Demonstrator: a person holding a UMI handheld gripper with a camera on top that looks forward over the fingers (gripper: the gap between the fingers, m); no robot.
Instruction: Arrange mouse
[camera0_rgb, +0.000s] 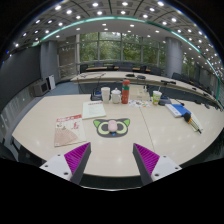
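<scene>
A panda-shaped mouse pad (112, 126) lies on the beige table (40, 120), well beyond my fingers, with a small dark mouse (112, 125) resting at its middle. My gripper (112, 160) hovers above the table's near edge, open, with nothing between its magenta pads (77, 158). The mouse and its pad sit straight ahead of the gap between the fingers.
A red and white booklet (68, 128) lies left of the pad, a white paper (94, 109) behind it. Cups (106, 95), a red can (125, 92) and a green-sleeved cup (156, 98) stand further back. A blue item (179, 110) lies at the right. Chairs ring the table.
</scene>
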